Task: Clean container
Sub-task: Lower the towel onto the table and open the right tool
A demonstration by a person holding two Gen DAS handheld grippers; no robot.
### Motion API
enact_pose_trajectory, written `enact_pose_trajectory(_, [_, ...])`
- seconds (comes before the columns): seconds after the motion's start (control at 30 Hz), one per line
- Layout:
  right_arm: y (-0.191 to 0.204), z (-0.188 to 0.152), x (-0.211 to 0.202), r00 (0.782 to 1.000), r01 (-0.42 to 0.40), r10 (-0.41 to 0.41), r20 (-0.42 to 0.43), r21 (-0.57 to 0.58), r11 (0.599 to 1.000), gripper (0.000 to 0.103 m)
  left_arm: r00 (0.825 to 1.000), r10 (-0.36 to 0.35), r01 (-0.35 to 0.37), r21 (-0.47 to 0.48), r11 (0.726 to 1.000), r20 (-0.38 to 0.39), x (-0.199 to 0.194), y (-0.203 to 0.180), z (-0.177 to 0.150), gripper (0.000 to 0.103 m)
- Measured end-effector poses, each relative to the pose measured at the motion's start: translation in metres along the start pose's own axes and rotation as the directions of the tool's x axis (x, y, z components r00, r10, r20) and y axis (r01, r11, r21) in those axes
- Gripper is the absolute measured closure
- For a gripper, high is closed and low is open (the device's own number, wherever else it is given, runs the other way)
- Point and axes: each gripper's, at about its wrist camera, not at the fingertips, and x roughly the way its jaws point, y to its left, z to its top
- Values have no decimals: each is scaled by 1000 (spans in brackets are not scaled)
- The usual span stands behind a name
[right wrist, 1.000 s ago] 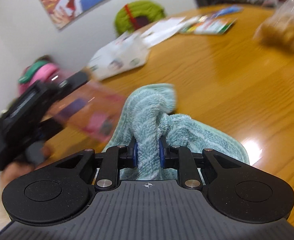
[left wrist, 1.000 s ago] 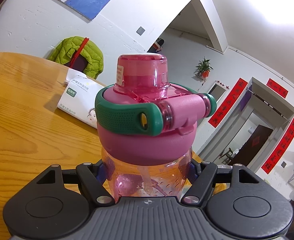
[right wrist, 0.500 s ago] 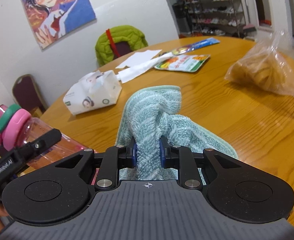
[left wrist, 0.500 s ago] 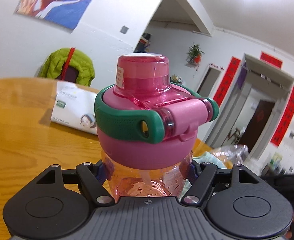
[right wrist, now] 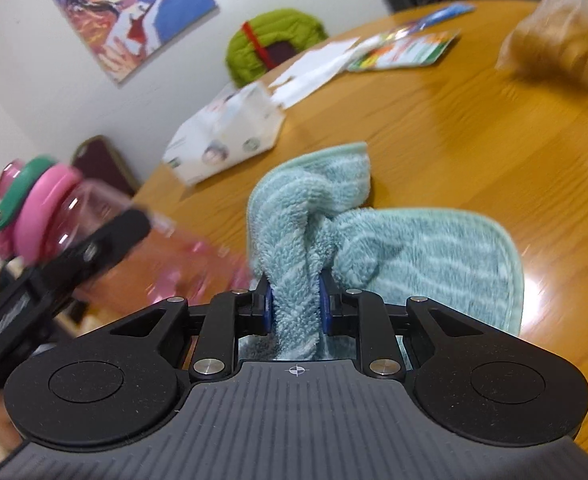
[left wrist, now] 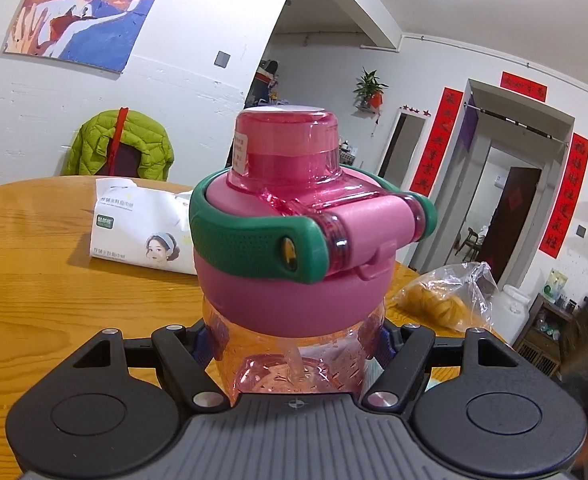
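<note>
A pink see-through water bottle (left wrist: 290,276) with a pink lid and a green carry handle fills the left wrist view; my left gripper (left wrist: 294,340) is shut on its clear body just under the lid. In the right wrist view the same bottle (right wrist: 94,220) lies tilted at the left, held above the table edge, with the left gripper's black finger across it. My right gripper (right wrist: 294,304) is shut on a bunched light-blue towel (right wrist: 333,224), whose loose end drapes over the wooden table (right wrist: 473,128). The towel sits just right of the bottle's base, close to it; the blur hides whether they touch.
A white tissue pack (right wrist: 230,136) lies behind the towel. Papers and a colourful leaflet (right wrist: 405,50) sit farther back. A clear bag of yellowish food (right wrist: 561,44) is at the far right. A chair with a green jacket (left wrist: 120,148) stands against the wall.
The left gripper has rolled so the room now looks level around the bottle. In the right wrist view the bottle has drawn closer to the towel, and the scene has blurred again.
</note>
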Motion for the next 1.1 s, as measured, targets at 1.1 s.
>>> enact_pose_trajectory(1.1, [12, 9, 8, 866, 492, -417, 277, -319, 810, 79, 955, 293, -266, 306, 914, -45, -6, -64, 15, 32])
